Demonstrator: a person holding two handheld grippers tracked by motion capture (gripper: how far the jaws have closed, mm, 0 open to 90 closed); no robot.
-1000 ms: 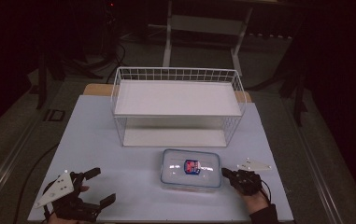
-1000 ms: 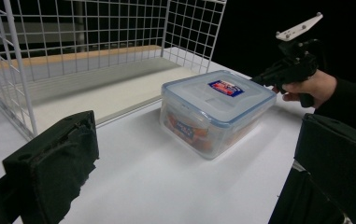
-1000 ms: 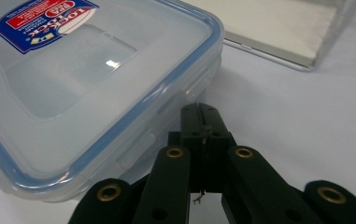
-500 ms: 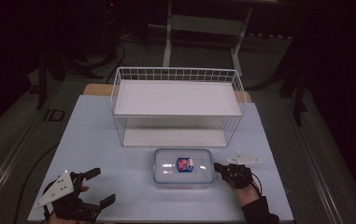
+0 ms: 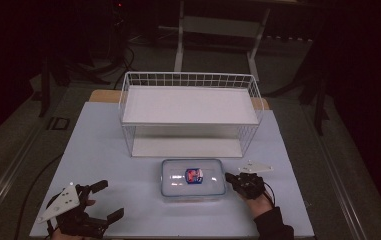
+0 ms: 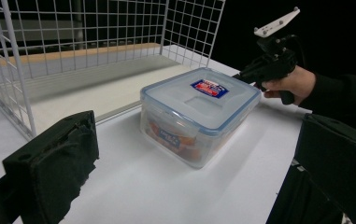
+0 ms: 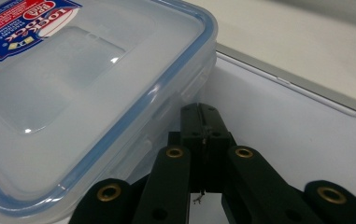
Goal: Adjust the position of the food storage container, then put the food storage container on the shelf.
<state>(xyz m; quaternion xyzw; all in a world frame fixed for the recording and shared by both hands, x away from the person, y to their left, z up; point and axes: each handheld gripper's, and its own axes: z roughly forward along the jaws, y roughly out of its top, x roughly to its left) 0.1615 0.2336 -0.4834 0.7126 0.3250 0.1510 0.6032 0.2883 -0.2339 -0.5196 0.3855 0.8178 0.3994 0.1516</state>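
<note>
Just ahead of the right tool [image 5: 232, 178], jaws pressed together empty, touching the lidded container [image 5: 193, 177] side, left tool [image 5: 109, 201] gaping wide, resting apart on the surface [image 5: 103, 150]

Container [image 6: 199, 112] contents blurred behind frosted wall; label text unreadable.

We see a clear lidded food container [image 5: 193, 177] with blue seal and red-blue label, a white wire rack [image 5: 190, 111], black grippers.
</note>
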